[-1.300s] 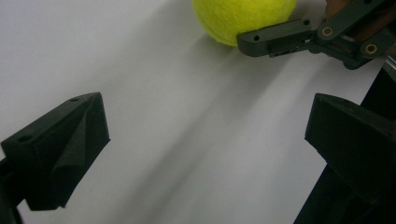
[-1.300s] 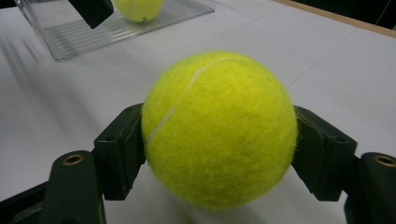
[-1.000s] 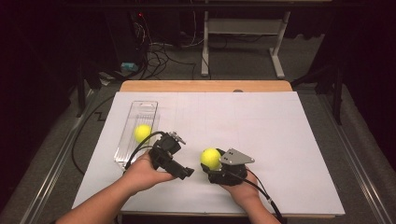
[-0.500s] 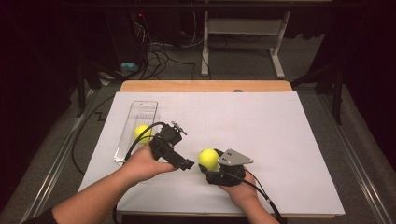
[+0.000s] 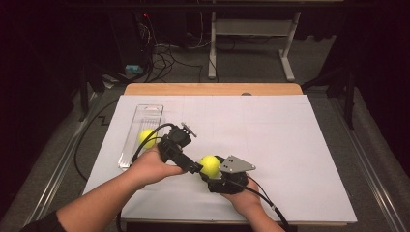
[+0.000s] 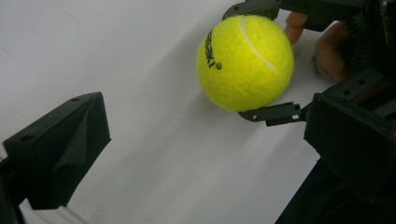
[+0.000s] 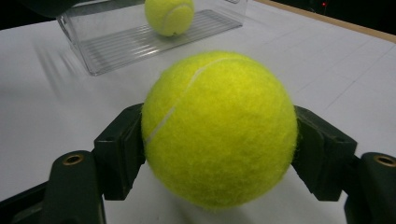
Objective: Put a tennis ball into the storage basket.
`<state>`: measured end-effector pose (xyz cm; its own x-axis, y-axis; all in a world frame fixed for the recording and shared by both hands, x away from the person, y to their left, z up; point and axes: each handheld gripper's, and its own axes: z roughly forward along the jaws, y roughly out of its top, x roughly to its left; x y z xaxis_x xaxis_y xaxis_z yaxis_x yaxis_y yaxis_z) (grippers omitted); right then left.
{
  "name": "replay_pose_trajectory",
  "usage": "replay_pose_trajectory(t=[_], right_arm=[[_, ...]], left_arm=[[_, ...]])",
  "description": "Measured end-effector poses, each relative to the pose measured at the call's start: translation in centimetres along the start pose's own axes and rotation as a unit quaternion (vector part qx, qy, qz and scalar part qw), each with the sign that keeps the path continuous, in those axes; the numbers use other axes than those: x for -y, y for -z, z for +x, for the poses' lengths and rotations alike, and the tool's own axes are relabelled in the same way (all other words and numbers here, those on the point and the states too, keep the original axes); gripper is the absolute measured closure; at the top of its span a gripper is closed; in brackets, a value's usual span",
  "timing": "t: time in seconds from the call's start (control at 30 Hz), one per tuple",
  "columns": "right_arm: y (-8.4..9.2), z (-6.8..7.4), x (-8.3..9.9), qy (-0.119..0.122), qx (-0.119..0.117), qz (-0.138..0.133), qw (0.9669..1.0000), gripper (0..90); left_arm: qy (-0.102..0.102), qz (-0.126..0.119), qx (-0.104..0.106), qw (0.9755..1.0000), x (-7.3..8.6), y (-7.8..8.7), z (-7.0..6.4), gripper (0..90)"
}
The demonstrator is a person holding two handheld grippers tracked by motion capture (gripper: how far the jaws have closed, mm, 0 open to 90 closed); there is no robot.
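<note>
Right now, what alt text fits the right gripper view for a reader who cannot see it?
The right gripper clamps a yellow tennis ball between its two black jaws, above a white table sheet. Behind it, a second tennis ball sits in a clear plastic tray.

Second tennis ball in the clear tray partly hidden behind the left gripper's cable, same ball cut by the top edge, tray's far end cut off, left gripper's right jaw cropped at the frame edge
</note>
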<state>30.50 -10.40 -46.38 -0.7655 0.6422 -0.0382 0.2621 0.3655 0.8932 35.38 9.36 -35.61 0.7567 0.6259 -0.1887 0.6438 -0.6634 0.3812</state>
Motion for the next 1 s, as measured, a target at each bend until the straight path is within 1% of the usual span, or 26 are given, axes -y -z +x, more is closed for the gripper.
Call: replay_pose_trajectory(t=[0.1, 0.4, 0.77, 1.0], right_arm=[[-0.1, 0.1, 0.0, -0.001, -0.003, 0.001, 1.0, 26.9], [-0.2, 0.6, -0.2, -0.007, -0.015, -0.006, 0.9998, 26.9], [-0.3, 0.9, -0.4, -0.003, -0.022, -0.01, 0.9997, 26.9], [-0.3, 1.1, -0.6, -0.005, -0.025, -0.016, 0.9995, 26.9]], left_arm=[[-0.003, 0.004, 0.0, 1.0, -0.1, -0.2, 0.0, 1.4], [-0.004, 0.006, 0.002, 1.0, -0.5, -0.5, -0.2, 1.4], [-0.006, 0.013, 0.006, 0.9999, -1.0, -1.2, -0.5, 1.4], [-0.002, 0.017, 0.017, 0.9997, -1.2, -1.8, -0.5, 2.2]])
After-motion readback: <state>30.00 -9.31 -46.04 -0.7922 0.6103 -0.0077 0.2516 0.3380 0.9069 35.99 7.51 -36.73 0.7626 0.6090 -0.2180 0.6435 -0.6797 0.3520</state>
